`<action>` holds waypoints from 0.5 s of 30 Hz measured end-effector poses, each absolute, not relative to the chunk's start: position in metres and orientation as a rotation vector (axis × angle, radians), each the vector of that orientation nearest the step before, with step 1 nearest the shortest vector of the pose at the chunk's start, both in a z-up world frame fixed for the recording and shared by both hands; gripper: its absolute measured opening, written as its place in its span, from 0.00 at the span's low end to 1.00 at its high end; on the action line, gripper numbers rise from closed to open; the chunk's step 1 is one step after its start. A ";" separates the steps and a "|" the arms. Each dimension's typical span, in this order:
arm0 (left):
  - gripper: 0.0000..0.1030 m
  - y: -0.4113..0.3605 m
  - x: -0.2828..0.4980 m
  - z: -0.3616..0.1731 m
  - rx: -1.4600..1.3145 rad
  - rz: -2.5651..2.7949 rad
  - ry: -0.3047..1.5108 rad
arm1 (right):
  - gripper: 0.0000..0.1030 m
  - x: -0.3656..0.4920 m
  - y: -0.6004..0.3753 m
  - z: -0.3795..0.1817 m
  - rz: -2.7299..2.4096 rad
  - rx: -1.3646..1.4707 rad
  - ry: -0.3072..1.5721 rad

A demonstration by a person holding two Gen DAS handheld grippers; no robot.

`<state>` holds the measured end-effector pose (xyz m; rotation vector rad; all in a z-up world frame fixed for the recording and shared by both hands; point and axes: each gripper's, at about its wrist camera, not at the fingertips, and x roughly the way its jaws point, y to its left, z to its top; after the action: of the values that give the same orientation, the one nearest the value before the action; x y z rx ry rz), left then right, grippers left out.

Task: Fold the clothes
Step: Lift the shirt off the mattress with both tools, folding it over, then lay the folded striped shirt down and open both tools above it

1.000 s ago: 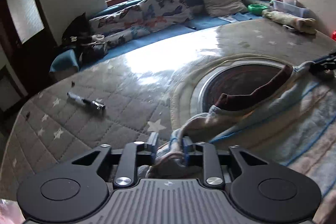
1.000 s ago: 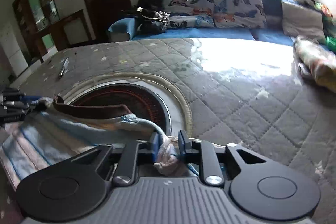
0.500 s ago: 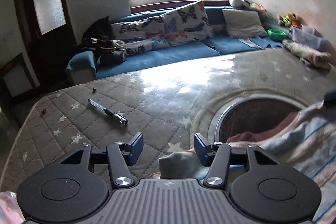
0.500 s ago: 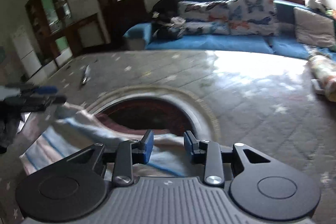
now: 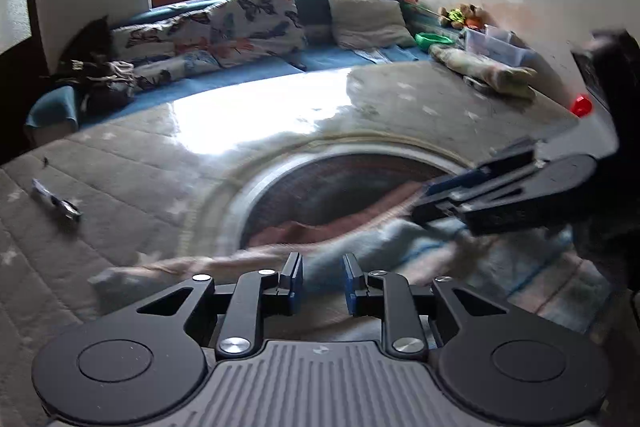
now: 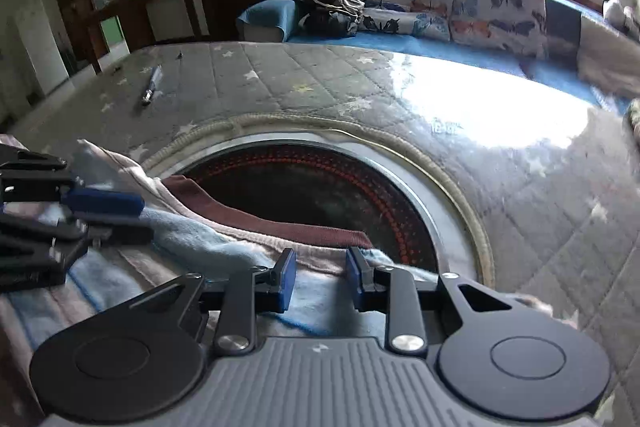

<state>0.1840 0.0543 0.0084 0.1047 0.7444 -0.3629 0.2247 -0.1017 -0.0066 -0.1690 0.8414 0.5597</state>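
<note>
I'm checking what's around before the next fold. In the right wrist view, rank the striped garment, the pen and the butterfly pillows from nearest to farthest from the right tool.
1. Striped garment: directly under the right tool, lying over the dark round panel's near edge.
2. Pen: far left on the quilted cover.
3. Butterfly pillows: at the back, under the window.

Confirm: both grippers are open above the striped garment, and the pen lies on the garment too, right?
Not quite. The pen lies on the quilted cover, well clear of the striped garment, as the right wrist view shows. Both the left gripper and right gripper are open.
</note>
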 end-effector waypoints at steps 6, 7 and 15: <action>0.23 0.050 0.165 -0.003 0.134 -0.376 0.748 | 0.27 0.216 -0.088 0.005 0.622 -0.172 0.822; 0.23 0.051 0.164 -0.004 0.129 -0.374 0.750 | 0.27 0.216 -0.083 0.004 0.636 -0.179 0.827; 0.28 0.069 0.149 0.001 0.070 -0.330 0.753 | 0.28 0.219 -0.055 -0.004 0.626 -0.216 0.817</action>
<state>0.1486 0.0689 0.0013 0.0702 0.7529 -0.3299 0.2186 -0.0550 -0.0037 -0.2157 0.8172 0.6262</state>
